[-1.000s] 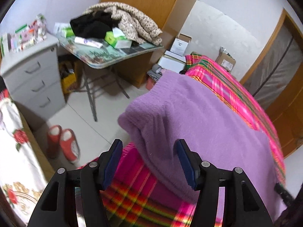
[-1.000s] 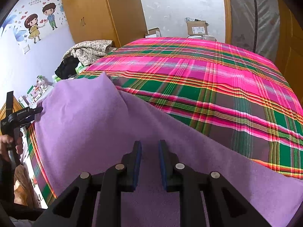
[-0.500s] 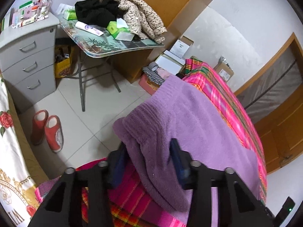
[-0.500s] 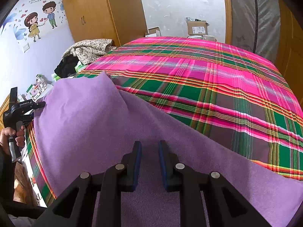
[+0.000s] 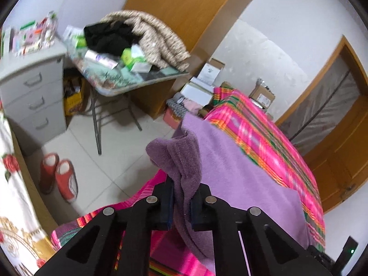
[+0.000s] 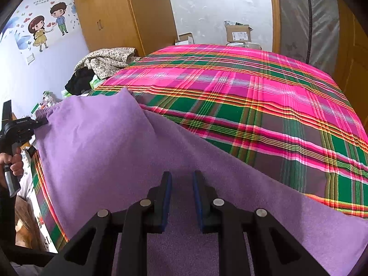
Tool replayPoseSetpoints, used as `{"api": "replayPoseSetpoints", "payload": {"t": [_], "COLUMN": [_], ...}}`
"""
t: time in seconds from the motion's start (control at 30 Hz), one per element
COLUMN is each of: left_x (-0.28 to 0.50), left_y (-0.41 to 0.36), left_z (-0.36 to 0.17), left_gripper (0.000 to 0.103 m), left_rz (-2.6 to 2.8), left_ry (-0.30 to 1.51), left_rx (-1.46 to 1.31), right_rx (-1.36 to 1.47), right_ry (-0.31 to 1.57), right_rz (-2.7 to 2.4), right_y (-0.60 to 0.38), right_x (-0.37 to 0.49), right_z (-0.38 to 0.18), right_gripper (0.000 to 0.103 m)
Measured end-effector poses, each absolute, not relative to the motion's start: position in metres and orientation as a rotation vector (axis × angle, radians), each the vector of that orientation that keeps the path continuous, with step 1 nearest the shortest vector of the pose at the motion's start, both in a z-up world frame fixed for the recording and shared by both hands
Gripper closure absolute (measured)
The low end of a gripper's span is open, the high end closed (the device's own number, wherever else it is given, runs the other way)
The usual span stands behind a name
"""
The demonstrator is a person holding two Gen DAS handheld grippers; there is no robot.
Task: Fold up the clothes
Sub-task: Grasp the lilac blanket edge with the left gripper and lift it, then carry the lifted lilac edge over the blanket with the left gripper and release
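A purple fleece garment (image 5: 241, 172) lies spread over the pink and green plaid bed (image 6: 253, 92). My left gripper (image 5: 184, 184) has its jaws closing on the garment's thick bunched edge, and the pads press the cloth, which is lifted off the bed. From the right wrist view the left gripper (image 6: 39, 122) holds that raised corner at the far left. The right gripper (image 6: 181, 174) rests low on the near part of the garment (image 6: 103, 149). Purple cloth fills the narrow gap between its blue pads.
Left of the bed stand a folding table (image 5: 128, 85) piled with clothes and boxes, a grey drawer unit (image 5: 34, 92) and red slippers (image 5: 59, 174) on the tiled floor. Cardboard boxes (image 6: 238, 33) sit beyond the bed. A hand (image 6: 11, 161) grips the left tool.
The left gripper's jaws went from wide apart to pinched on the garment's edge, then rose, lifting that corner. The right gripper has kept still.
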State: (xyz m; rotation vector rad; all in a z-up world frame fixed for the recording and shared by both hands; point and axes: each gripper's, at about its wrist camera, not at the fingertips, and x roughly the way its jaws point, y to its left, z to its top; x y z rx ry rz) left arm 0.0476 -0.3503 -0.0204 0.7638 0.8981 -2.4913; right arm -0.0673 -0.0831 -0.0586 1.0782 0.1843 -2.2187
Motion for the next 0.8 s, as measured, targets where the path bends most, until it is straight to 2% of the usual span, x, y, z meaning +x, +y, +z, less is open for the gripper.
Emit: {"api": "replayPoseSetpoints", "payload": {"t": [0.4,0.8], "left_x": [0.028,0.010], "left_y": [-0.267,-0.174], "left_z": [0.041,0.044], "left_gripper": [0.093,0.094], "left_rz": [-2.723,-2.981], "left_ry": [0.550,0.303], "left_rx": [0.737,0.863], "right_rx": [1.065,1.053], "right_ry": [0.160,0.111], "right_rz": [-2.246,-2.289], "right_y": [-0.075,-0.057], "right_x": [-0.065,-0.060], "right_z": [-0.054,-0.047], "right_gripper": [0.084,0.084]}}
